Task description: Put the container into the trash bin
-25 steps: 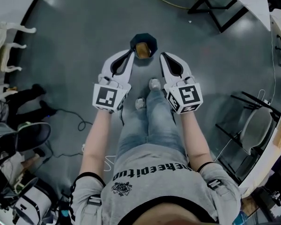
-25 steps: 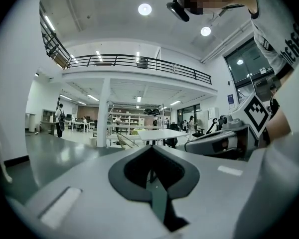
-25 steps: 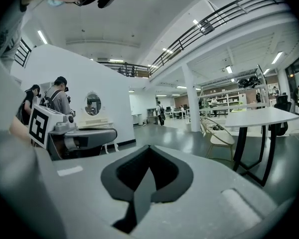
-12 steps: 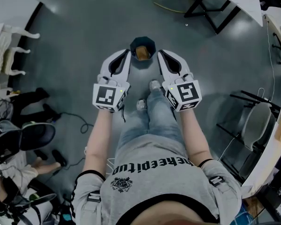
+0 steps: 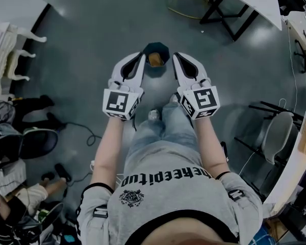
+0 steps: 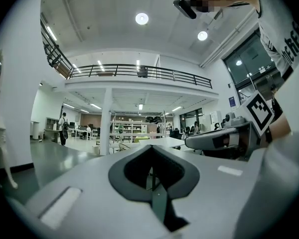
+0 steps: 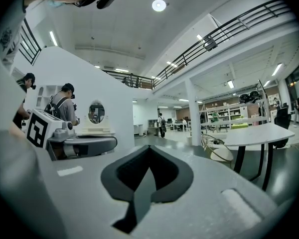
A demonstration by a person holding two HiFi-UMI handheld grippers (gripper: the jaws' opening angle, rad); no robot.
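On either side of the trash bin (image 5: 165, 48), left gripper (image 5: 141, 58) and right gripper (image 5: 176, 58) are hovering, both clenched empty; brown container (image 5: 154, 59) is sitting inside it.

Dark bin (image 5: 157, 46), tan container (image 5: 154, 59) (grey floor (image 5: 92, 34))

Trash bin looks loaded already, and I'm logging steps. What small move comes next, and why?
Probably just draw both grippers back: the container sits inside the trash bin, and the left gripper and right gripper are shut on nothing.

Open floor (image 5: 92, 34) round trash bin (image 5: 163, 47), seemingly passable
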